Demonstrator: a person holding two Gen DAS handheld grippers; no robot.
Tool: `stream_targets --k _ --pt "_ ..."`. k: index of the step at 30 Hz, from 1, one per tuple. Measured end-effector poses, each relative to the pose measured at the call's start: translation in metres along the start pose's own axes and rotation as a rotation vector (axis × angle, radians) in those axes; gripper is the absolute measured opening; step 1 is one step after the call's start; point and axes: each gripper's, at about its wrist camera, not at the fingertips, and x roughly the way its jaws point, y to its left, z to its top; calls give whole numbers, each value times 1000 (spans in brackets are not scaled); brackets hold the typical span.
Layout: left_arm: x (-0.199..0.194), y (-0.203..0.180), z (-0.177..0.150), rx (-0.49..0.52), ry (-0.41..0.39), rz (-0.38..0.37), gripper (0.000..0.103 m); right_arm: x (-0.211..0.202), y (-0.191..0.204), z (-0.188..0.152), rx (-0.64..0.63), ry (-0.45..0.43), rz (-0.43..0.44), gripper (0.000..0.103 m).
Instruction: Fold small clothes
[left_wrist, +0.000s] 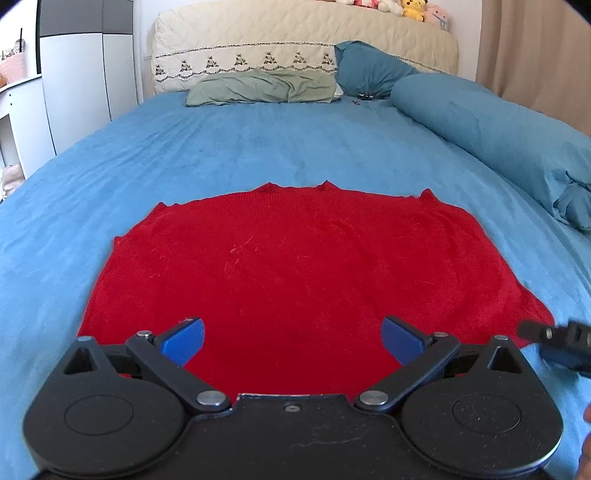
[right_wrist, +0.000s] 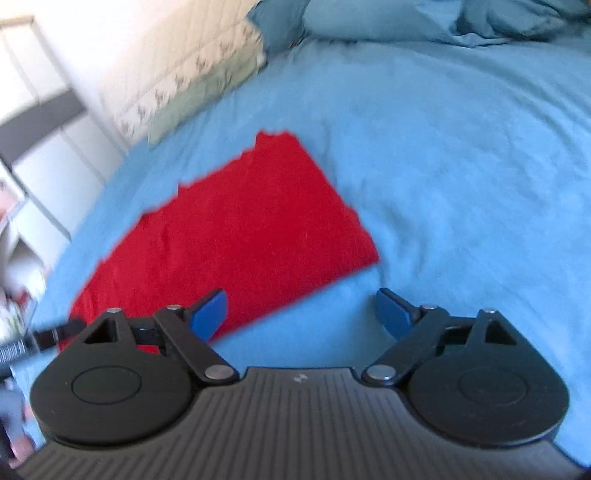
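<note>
A red knit garment (left_wrist: 295, 273) is lying flat and spread out on the blue bed cover (left_wrist: 258, 147), its near hem facing the left camera. Its far edge is showing small points at the neckline and shoulders. Faint lint streaks are showing on the fabric. In the right wrist view the same red garment (right_wrist: 236, 236) is appearing as a slanted, blurred rectangle with one near corner resting on the cover.
</note>
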Motion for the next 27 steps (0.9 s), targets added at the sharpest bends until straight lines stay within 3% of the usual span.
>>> stream_targets --k 6,9,11,14,21,24,27 --pt "29 11 8 -10 18 19 103 31 -3 22 109 -41 -17 76" --pt "47 16 13 -4 37 21 103 39 2 28 90 -40 -39 65" --pt "60 15 14 15 56 61 103 44 8 29 62 -23 -52 41" --pt "74 17 12 -7 90 68 103 43 18 33 33 -13 -77 30" --pt "88 19 18 -6 157 72 103 22 80 65 -97 -41 -15 23" --pt "74 37 22 -63 97 43 103 17 135 77 -184 -53 75 22" --pt "49 72 25 -115 61 64 103 21 204 71 -314 -37 221 22"
